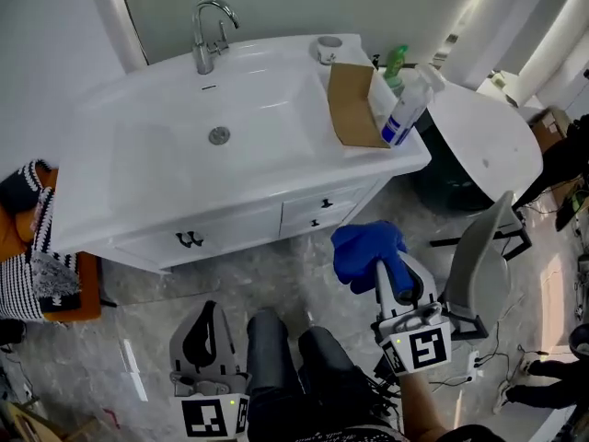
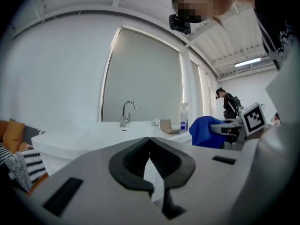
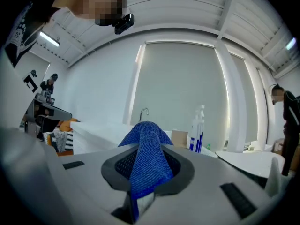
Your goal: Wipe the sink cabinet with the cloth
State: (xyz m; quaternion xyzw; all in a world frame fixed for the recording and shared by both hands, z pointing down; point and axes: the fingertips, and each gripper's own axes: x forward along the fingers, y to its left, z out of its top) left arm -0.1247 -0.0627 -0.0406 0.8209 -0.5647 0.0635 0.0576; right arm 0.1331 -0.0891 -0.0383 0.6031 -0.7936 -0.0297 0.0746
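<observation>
The white sink cabinet (image 1: 235,224) stands ahead of me, with a basin, a chrome faucet (image 1: 208,33) and drawers with dark handles (image 1: 190,239). A blue cloth (image 1: 365,251) is bunched in my right gripper (image 1: 391,279), which is shut on it and held low in front of the cabinet's right drawers, apart from them. In the right gripper view the cloth (image 3: 147,159) drapes out between the jaws. My left gripper (image 1: 210,319) hangs low at the left, shut with nothing in it; in its own view the jaws (image 2: 150,140) meet below the cabinet's front (image 2: 89,139).
A cardboard box (image 1: 352,107), a spray bottle (image 1: 406,109), a green bottle (image 1: 396,61) and a small cup (image 1: 329,49) sit on the counter's right end. A grey chair (image 1: 480,263) and a white round table (image 1: 488,141) stand at the right. A striped cloth (image 1: 39,263) lies on an orange seat at the left.
</observation>
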